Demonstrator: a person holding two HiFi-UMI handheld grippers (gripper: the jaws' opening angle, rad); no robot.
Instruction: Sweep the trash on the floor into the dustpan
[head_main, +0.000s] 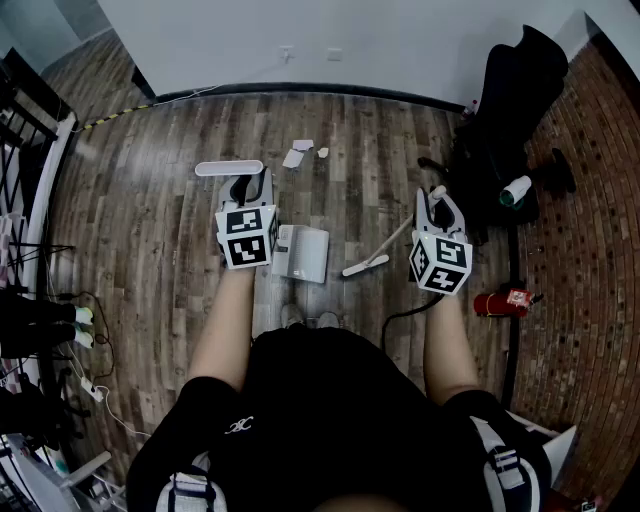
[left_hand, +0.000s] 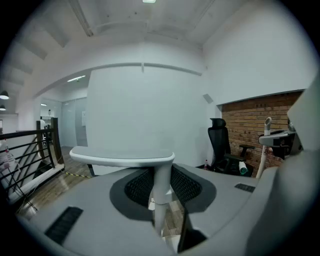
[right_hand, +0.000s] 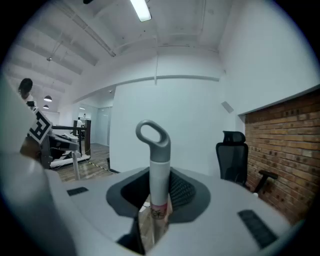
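Broom (right_hand: 160, 170) clamped in right hand-held gripper (head_main: 437, 198)

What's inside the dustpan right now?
No trash shows in the dustpan; paper scraps lie on the floor beyond it. Its left edge is covered by the left tool.

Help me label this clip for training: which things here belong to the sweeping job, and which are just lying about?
Part of the job:
- dustpan, its handle held in the left gripper
- broom, its handle held in the right gripper
- paper scraps on the floor

Just lying about:
- black office chair
- red canister
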